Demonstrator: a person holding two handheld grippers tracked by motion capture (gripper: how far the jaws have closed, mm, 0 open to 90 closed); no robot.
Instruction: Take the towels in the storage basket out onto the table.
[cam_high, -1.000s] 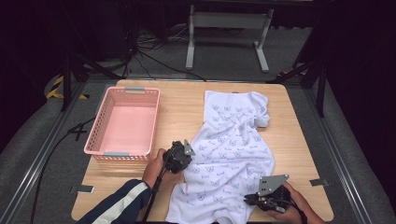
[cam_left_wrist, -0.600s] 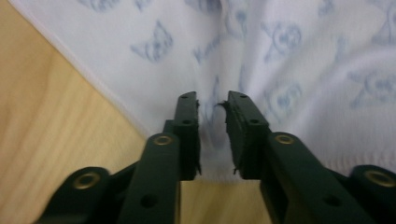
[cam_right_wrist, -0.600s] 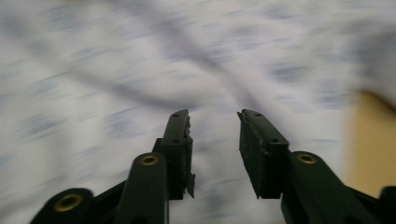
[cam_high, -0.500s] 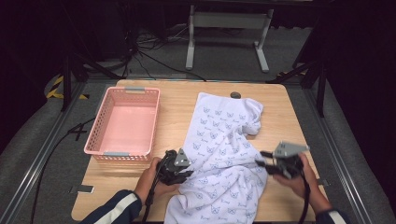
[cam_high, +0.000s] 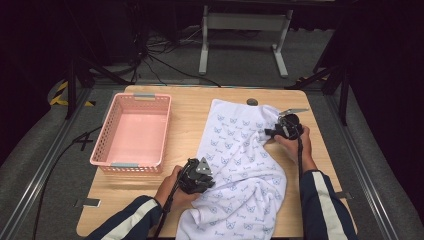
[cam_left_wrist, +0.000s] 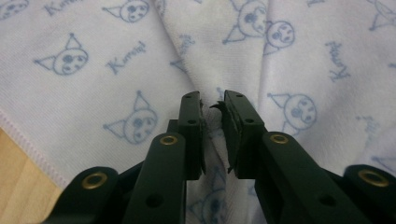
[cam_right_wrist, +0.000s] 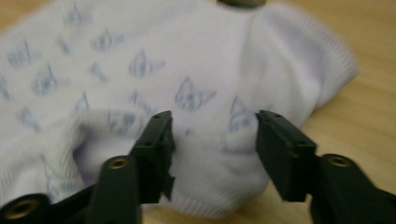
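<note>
While the white printed towel lies rumpled along the right half of the tabletop, from its far right corner to its near edge, the high view places the left gripper at the cloth's near left border and the right gripper on its far right portion. A pink basket stands at the tabletop's left edge, apart from the cloth.

Left gripper view: the jaws have just been closing and pinch a raised fold of towel.

Right gripper view: the jaws have just been opening and stand apart over a bulge of towel, gripping nothing.

Judgement: keep the left pinch firm; set the right jaws astride a single hem layer before closing, avoiding bunched folds.
</note>
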